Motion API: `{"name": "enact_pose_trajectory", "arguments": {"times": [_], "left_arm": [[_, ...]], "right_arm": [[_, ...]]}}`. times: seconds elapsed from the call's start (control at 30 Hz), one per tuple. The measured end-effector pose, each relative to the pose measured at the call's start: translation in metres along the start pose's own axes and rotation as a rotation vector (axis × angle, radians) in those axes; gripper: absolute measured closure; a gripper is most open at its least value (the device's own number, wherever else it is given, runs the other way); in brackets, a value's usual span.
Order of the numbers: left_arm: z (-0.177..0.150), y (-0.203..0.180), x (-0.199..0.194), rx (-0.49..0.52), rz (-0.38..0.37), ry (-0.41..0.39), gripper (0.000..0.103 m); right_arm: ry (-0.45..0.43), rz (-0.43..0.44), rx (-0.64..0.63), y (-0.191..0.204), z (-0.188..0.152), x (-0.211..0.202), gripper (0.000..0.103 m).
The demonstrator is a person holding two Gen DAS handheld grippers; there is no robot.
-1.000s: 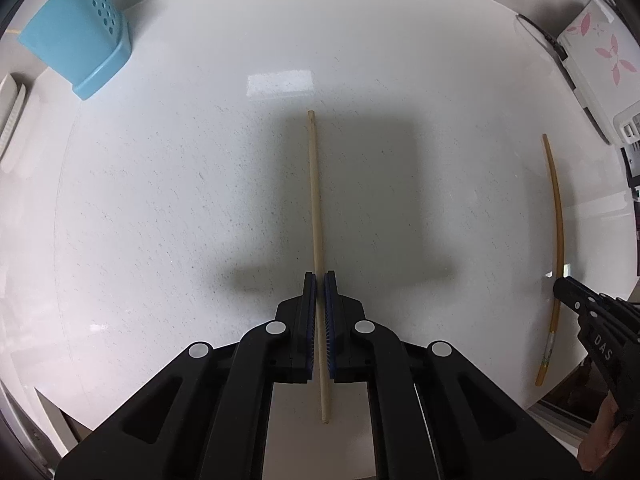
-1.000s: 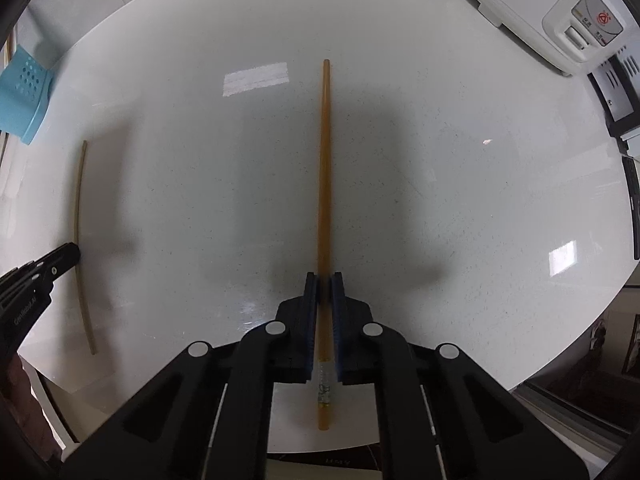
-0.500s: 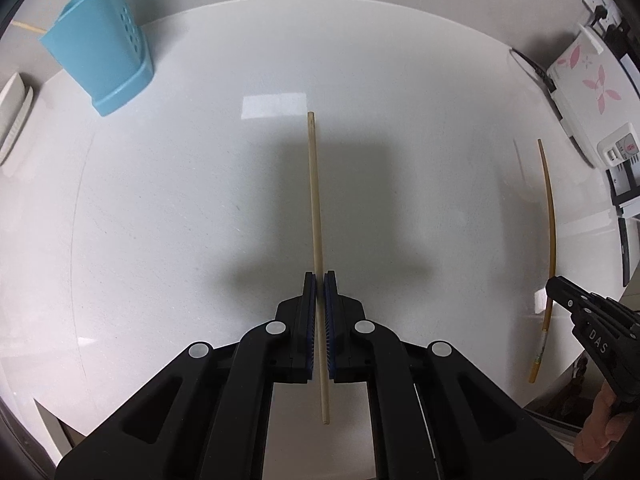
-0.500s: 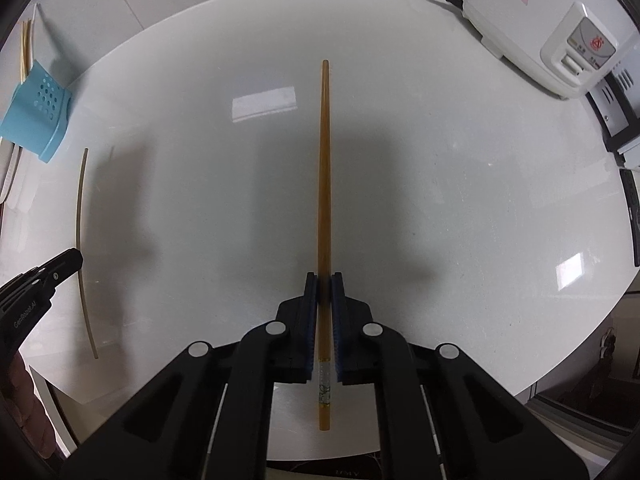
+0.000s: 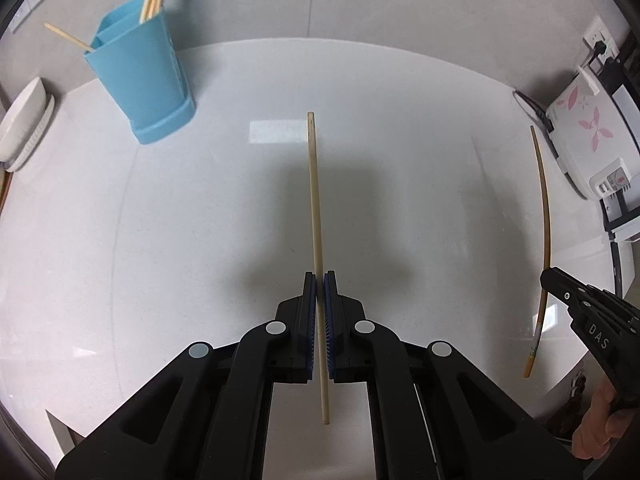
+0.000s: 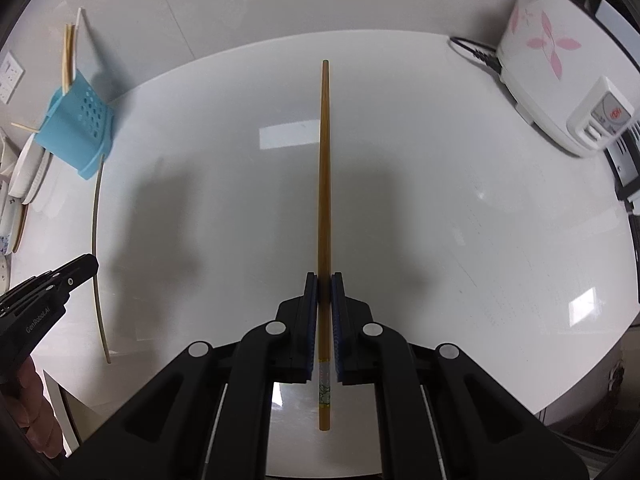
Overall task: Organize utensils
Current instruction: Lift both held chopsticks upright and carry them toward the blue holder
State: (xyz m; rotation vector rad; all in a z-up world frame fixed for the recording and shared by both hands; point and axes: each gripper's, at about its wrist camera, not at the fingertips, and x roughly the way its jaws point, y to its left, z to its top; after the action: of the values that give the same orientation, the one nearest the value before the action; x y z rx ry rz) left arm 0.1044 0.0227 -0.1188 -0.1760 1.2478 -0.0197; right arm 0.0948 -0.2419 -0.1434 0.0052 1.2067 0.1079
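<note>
Holding one chopstick in each gripper, you have little margin for error: the pale chopstick (image 5: 317, 240) is pinched between the closed pads of the left gripper (image 5: 319, 280) at centre frame, and the darker chopstick (image 6: 324, 208) is clamped the same way in the right gripper (image 6: 324, 280), each stick running straight up its picture with a short tail hanging below the pads. Both look clear of the white counter (image 5: 420, 140), judging by the soft shadows under them. Your grip sits near the butt end, so most of each stick's length juts forward; I'd expect a quick swing or a knock to pivot it in the pads or let it slide out. The blue holder (image 5: 142, 80) stands at the upper left, already packed with chopsticks and one leaning out sideways, so a tip coming in at a slant could catch the rim or those sticks and tip the light holder. Bringing both grippers to that narrow mouth together risks them colliding. Mind the rice cooker (image 6: 552, 80) at the upper right as you turn.
</note>
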Motion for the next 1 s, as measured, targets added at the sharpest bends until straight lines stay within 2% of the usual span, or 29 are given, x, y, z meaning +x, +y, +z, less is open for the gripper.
{"name": "enact_pose_trajectory", "arguments": {"times": [0.57, 0.73, 1.0], "left_arm": [[0.026, 0.075, -0.041, -0.035, -0.027, -0.115, 0.100], [0.040, 0.101, -0.049, -0.031, -0.043, -0.150, 0.100], [0.062, 0.134, -0.066, 0.003, -0.078, -0.192, 0.100]], "right_arm": [[-0.173, 0.080, -0.089, 0.087, 0.041, -0.034, 0.097], [-0.197, 0.090, -0.075, 0.111, 0.051, -0.033, 0.097], [-0.293, 0.120, -0.044, 0.151, 0.061, -0.044, 0.097]]}}
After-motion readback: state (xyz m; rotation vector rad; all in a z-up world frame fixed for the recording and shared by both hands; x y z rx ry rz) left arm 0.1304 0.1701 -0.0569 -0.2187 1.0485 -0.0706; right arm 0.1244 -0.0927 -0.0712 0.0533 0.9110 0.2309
